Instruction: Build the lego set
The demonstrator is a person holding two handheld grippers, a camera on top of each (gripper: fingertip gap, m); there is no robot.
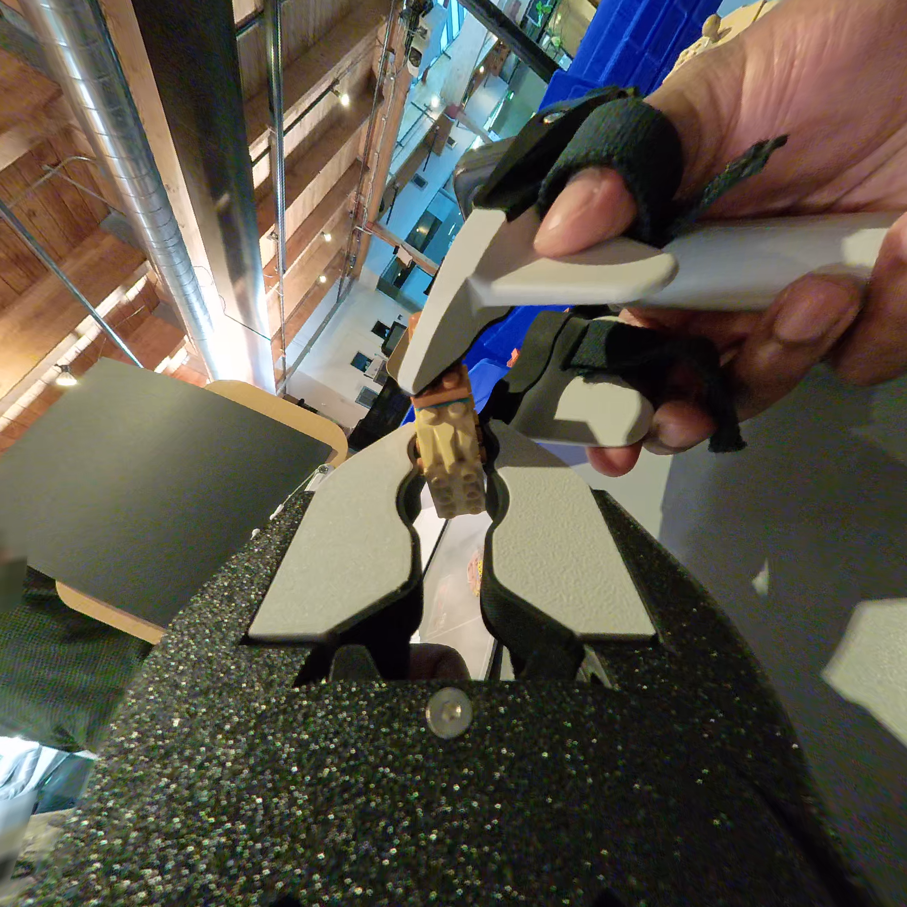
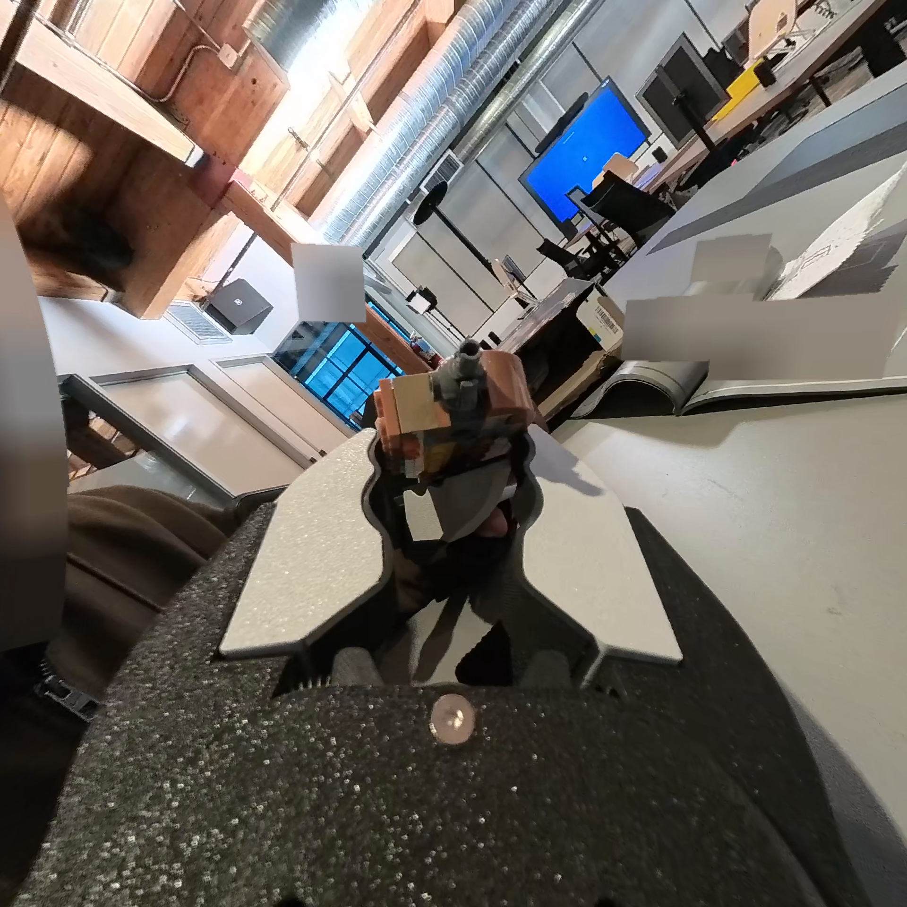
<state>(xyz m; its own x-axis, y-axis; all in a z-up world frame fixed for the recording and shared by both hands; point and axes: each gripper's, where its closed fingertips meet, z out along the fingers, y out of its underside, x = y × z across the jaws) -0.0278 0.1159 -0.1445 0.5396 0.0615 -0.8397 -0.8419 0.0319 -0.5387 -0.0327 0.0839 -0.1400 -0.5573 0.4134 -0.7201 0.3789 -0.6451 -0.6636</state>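
In the left wrist view my left gripper [image 1: 449,454] is shut on a small lego assembly [image 1: 450,468] of tan and brown bricks, held up in the air. The right gripper [image 1: 444,392] comes in from the upper right in a person's hand [image 1: 795,122]; one grey finger presses on the top end of the assembly. In the right wrist view my right gripper [image 2: 449,441] is shut on the same lego assembly [image 2: 441,407], which shows tan and brown bricks with a dark grey peg piece [image 2: 461,380] on top.
A grey table [image 2: 711,515] lies to the right, with an open instruction booklet [image 2: 662,387] and a cardboard box [image 2: 579,333] behind it. Blue bins [image 1: 633,44] stand at the upper right of the left wrist view. A dark panel [image 1: 147,471] is on the left. Both grippers' tips are close together, under 4 cm apart.
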